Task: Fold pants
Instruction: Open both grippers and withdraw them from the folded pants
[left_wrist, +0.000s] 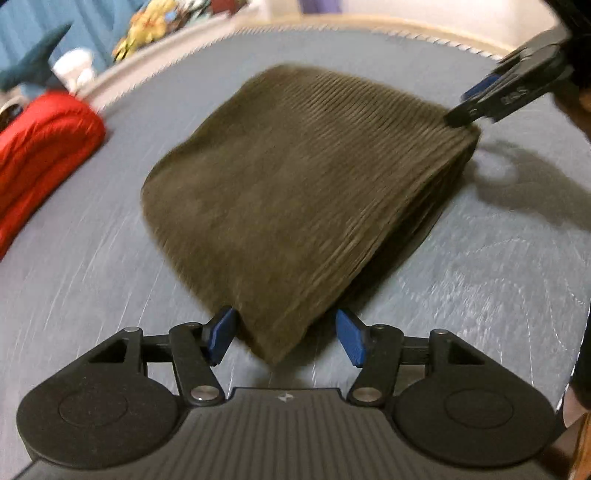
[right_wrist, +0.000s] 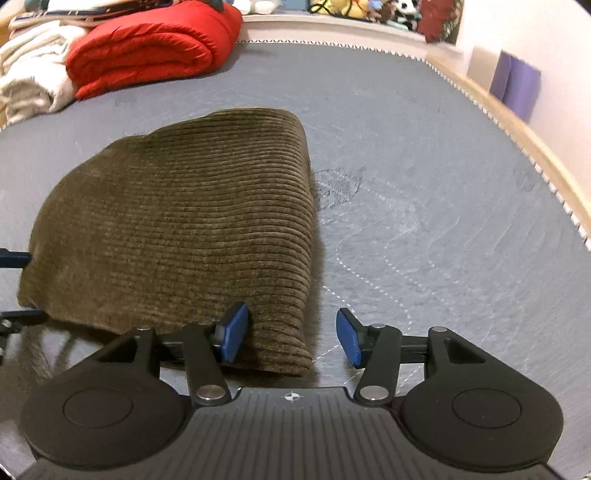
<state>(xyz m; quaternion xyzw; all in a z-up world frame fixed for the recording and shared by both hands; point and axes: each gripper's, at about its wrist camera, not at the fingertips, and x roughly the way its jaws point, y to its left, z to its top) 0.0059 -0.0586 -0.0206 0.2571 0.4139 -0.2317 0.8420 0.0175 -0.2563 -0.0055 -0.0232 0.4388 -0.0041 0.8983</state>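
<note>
The olive corduroy pants (left_wrist: 295, 192) lie folded into a thick bundle on the grey mattress (left_wrist: 92, 258). In the left wrist view my left gripper (left_wrist: 286, 336) is open, its blue pads either side of the bundle's near corner. My right gripper (left_wrist: 476, 107) shows at the top right, at the far right corner of the pants. In the right wrist view the pants (right_wrist: 184, 229) lie ahead and left, and my right gripper (right_wrist: 291, 338) is open, straddling the near right corner. My left gripper (right_wrist: 14, 258) shows at the left edge by the pants.
A folded red blanket (right_wrist: 147, 51) and white bedding (right_wrist: 29, 81) lie at the far left of the mattress (right_wrist: 443, 221). Stuffed toys (right_wrist: 369, 11) line the far ledge. A wooden bed rim (right_wrist: 517, 125) runs along the right. The red blanket (left_wrist: 40, 155) also shows left.
</note>
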